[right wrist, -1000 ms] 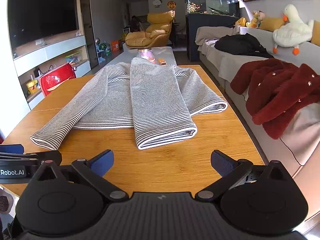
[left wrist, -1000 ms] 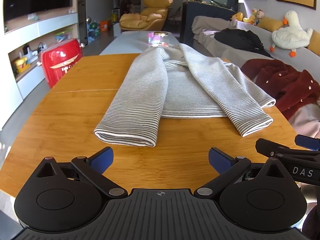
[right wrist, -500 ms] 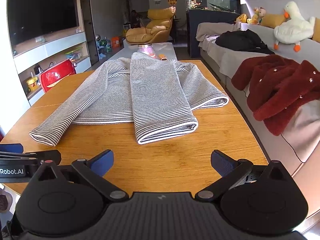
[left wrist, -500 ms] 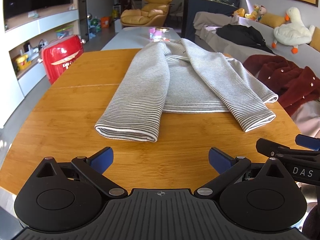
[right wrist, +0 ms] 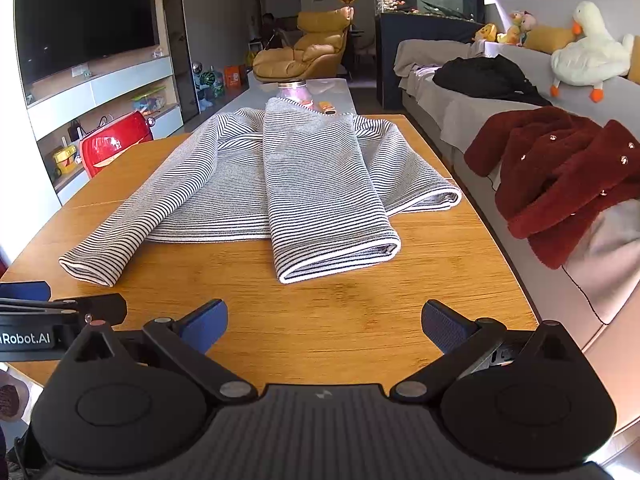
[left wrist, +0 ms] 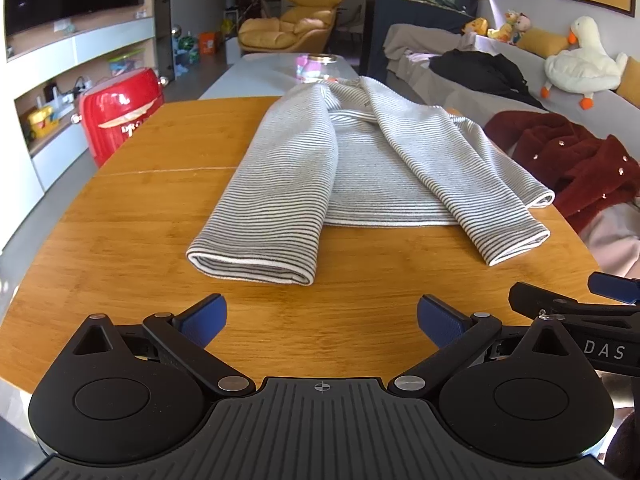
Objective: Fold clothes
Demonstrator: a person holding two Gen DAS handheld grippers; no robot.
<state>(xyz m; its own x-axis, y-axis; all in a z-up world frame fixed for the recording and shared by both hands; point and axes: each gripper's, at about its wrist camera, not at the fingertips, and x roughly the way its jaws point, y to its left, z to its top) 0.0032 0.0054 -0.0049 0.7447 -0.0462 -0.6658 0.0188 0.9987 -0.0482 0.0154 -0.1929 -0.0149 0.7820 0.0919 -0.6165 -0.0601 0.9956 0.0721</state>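
Observation:
A grey striped top [left wrist: 372, 168] [right wrist: 256, 184] lies flat on the wooden table [left wrist: 120, 236] [right wrist: 344, 320], both sleeves folded over the body and reaching toward me. My left gripper [left wrist: 322, 316] hangs open over the table's near edge, just short of the left sleeve's cuff [left wrist: 252, 266]. Over the same edge my right gripper [right wrist: 324, 320] is open too, a little short of the right sleeve's cuff [right wrist: 340, 260]. Neither holds anything. Each gripper shows at the side of the other's view.
A red coat [right wrist: 560, 176] lies on the sofa right of the table, with a black garment [right wrist: 484, 80] and a plush goose [right wrist: 588, 56] further back. A red case [left wrist: 120, 116] stands at the table's left. A jar [left wrist: 316, 68] sits beyond the top.
Both grippers have moved a little forward toward the sleeve cuffs and stayed open. The top has not moved.

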